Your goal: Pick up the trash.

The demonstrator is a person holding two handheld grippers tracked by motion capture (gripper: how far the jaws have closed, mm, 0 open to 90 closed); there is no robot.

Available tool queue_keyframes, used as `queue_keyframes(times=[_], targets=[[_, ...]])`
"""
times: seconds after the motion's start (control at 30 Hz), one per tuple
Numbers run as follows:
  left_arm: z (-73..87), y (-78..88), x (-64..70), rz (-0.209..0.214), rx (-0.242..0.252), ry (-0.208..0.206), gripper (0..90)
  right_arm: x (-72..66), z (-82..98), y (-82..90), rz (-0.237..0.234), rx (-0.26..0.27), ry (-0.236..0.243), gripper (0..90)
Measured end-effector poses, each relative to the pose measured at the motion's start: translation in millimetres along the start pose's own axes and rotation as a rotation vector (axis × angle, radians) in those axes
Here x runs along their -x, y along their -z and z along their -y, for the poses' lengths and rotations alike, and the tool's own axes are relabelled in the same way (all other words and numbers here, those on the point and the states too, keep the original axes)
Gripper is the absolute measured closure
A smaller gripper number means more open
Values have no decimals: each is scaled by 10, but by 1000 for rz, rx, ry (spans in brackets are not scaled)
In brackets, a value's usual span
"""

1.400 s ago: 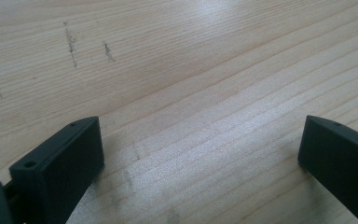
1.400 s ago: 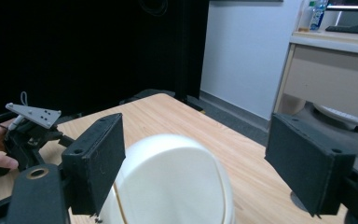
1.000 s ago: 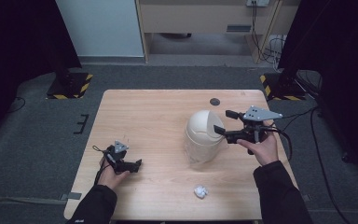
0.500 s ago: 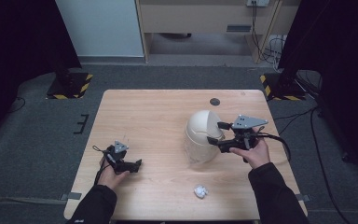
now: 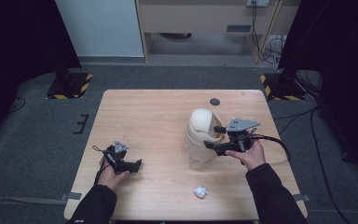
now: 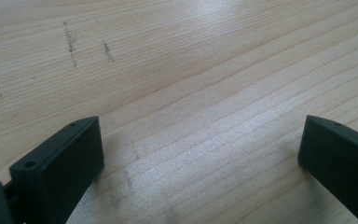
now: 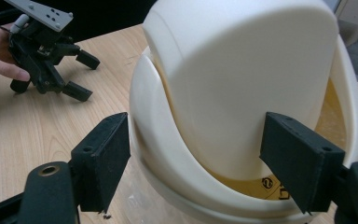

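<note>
A cream bin [image 5: 199,137] with a domed swing lid stands on the right half of the wooden table [image 5: 158,121]. My right gripper [image 5: 213,136] is at the bin's right side, pointing left at it. In the right gripper view the bin [image 7: 242,84] is close up. There my right gripper [image 7: 200,156] is open, one jaw on each side of the lid's lower part, and no pad is seen pressing. My left gripper [image 5: 133,165] rests low at the table's front left, open and empty. Bare wood lies between its jaws [image 6: 200,154].
A crumpled white paper ball [image 5: 200,191] lies near the front edge, below the bin. A small dark disc [image 5: 214,101] sits at the table's far side. The left gripper [image 7: 83,74], in a hand, is at the upper left of the right gripper view.
My right gripper has come down and to the left, from beside the bin to right against its lid. The left gripper has not moved.
</note>
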State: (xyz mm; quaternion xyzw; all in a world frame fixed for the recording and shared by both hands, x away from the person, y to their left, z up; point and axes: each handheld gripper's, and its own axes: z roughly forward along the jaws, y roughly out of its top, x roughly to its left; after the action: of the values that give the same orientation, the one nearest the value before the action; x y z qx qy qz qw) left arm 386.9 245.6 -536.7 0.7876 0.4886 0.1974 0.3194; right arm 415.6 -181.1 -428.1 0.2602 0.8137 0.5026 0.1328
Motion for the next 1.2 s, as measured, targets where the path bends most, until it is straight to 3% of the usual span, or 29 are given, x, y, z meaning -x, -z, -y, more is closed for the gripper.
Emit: queue_keyframes(times=[0.7, 0.87, 1.0, 1.2], targets=[[0, 0, 0, 0, 0, 0, 0, -33, 25, -144, -8, -6, -16, 235], [0, 0, 0, 0, 0, 0, 0, -39, -8, -67, -5, 17, -18, 233], [0, 0, 0, 0, 0, 0, 0, -41, -62, 51, -4, 65, -31, 228], [0, 0, 0, 0, 0, 0, 0, -7, -90, 220, 26, 94, -31, 220]])
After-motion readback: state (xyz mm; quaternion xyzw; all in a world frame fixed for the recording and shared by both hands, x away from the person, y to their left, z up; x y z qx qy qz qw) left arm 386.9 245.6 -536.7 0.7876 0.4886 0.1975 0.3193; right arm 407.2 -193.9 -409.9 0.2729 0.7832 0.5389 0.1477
